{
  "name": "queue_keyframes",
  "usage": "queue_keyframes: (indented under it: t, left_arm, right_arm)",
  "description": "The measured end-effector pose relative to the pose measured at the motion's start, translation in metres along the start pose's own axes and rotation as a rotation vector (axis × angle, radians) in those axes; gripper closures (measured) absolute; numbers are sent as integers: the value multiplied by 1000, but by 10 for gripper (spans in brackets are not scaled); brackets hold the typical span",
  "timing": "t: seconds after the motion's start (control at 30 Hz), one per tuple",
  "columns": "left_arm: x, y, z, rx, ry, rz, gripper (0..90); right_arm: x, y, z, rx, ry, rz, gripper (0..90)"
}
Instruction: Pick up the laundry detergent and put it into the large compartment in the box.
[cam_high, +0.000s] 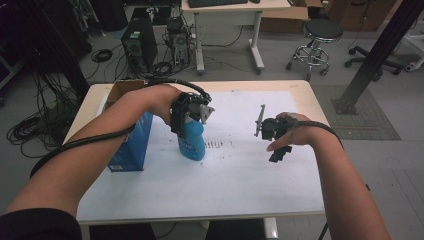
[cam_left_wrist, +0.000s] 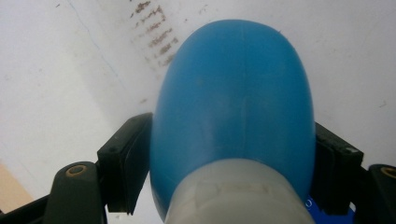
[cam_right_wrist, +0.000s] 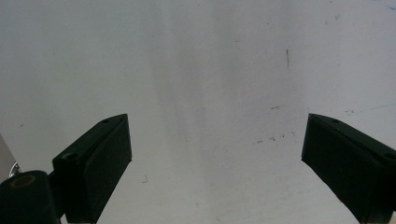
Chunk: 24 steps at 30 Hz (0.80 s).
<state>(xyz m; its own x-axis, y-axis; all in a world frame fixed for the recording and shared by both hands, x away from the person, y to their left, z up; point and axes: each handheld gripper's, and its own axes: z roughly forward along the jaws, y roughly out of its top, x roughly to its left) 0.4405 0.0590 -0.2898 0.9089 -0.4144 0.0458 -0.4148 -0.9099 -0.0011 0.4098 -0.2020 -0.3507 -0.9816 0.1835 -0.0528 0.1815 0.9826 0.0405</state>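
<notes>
Grasp of a blue bottle (cam_high: 192, 142) standing upright on the white sheet (cam_high: 240, 175) that covers the tabletop (cam_high: 305, 92). The left tool (cam_high: 187, 117) comes down from above and brackets the bottle's shoulder just below its pale cap (cam_left_wrist: 238, 191); in the left gripper view both pads (cam_left_wrist: 133, 163) lie against the blue flanks on opposite sides, so the tool is clenched on the bottle. A top-down hold at the widest part, judged from the pad position, keeps the bottle vertical and leaves its base free to lift clear of the sheet. The bottle stands just beside a blue carton (cam_high: 132, 145), which stays upright at the left edge of the sheet, out of the line of approach. The right tool (cam_high: 272, 137) hangs over bare sheet, well apart from the bottle, its jaws spread wide with nothing between them; it appears held in reserve, perhaps to receive or steady the bottle. Faint brown marks (cam_high: 215, 145) on the sheet lie beside the bottle's base.
</notes>
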Motion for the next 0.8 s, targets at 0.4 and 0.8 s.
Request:
queue_keyframes:
  t: [0.4,0.8]
  left_arm:
    - [-1,3,2,8,-5,20,302]
    - [-1,0,2,11,-9,26,357]
  right_arm:
    - [0,0,1,4,-7,-1,84]
    - [-1,0,3,1,-7,-3,87]
